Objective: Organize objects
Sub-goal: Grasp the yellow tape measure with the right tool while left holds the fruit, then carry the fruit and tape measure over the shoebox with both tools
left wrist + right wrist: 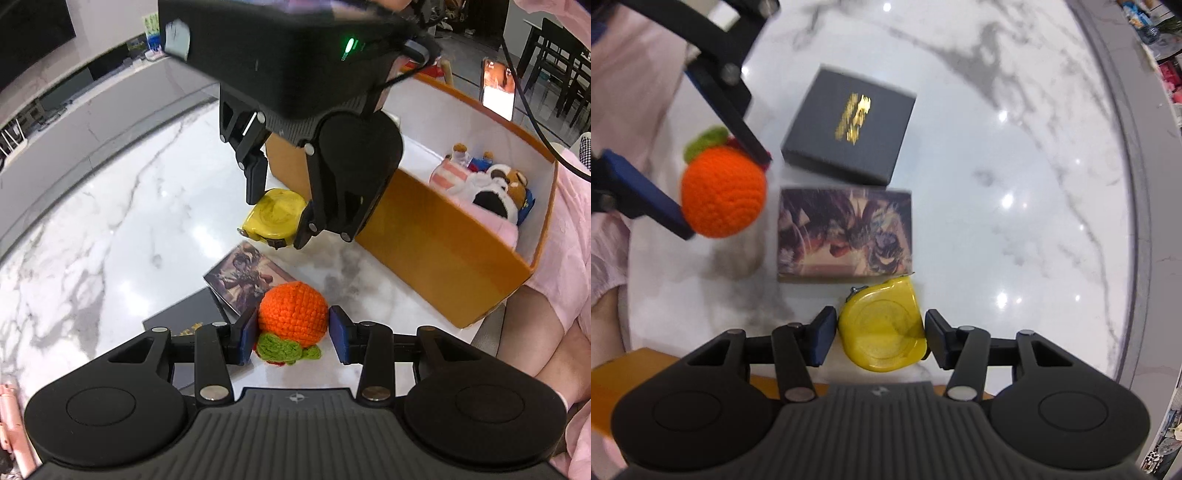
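My left gripper [292, 334] is shut on an orange crocheted fruit [293, 307] with a green leaf and holds it above the marble table; it also shows in the right wrist view [724, 192]. My right gripper [881, 338] is shut on a yellow tape measure [882, 326], seen from the left wrist view [275, 218] just in front of the orange box [436, 254]. A picture-printed box [844, 234] and a black box with gold lettering [849, 125] lie flat on the table between the two grippers.
The orange box has a white interior and holds several plush toys [487, 188]. The marble table [110, 206] has a grey rim [1123, 184]. The person's pink-clothed body [561, 266] sits beside the box. A phone [498, 88] stands behind it.
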Tool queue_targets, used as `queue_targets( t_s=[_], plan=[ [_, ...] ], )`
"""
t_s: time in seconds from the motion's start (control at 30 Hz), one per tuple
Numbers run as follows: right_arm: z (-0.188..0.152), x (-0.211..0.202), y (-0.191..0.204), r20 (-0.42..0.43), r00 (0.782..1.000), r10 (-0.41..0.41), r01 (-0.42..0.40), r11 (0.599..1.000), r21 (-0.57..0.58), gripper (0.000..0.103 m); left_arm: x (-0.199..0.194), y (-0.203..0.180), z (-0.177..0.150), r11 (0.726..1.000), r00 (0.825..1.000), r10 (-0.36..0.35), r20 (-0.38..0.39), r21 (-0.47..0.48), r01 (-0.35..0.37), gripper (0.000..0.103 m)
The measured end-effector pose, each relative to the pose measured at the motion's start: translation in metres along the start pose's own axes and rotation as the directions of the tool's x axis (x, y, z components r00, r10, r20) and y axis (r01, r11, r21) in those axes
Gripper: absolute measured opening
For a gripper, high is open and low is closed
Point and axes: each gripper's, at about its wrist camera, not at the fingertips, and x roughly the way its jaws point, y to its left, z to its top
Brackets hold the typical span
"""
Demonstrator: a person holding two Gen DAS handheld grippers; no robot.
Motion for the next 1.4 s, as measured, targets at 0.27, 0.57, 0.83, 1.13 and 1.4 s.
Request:
queue_targets(
  t_s=[0.27,0.57,0.83,1.13,1.4],
  plan=[
    [-0.001,-0.07,0.02,0.073,0.995,-0.073,0.074,0.997,-0.009,0.054,-0.036,-0.017,0.02,0.998,0.997,0.054,0.057,0.035,-0.056,0.047],
    [-0.057,-0.122,0.037,0.06,0.987,-0.149,0.145,0.987,0.062,0.054,-0.056,-0.055,0.069,0.989,0.988,0.032,0.154,0.14,-0.054,0.047],
    [-0.129,-0.111,0.047,-0.048,0.988,-0.145,0.151,0.973,0.175,0.054,-0.016,-0.092,0.11,0.975,0.987,-0.018,0.162,0.221,-0.019,0.047],
    [-0.187,-0.052,0.033,-0.113,0.99,-0.081,0.108,0.959,0.264,0.054,0.037,-0.09,0.134,0.973,0.996,-0.03,0.086,0.23,0.009,0.047],
    [-0.195,-0.01,0.009,-0.112,0.994,-0.007,0.042,0.951,0.308,0.054,0.071,-0.084,0.148,0.969,0.997,-0.062,0.046,0.244,0.049,0.047]
  ],
)
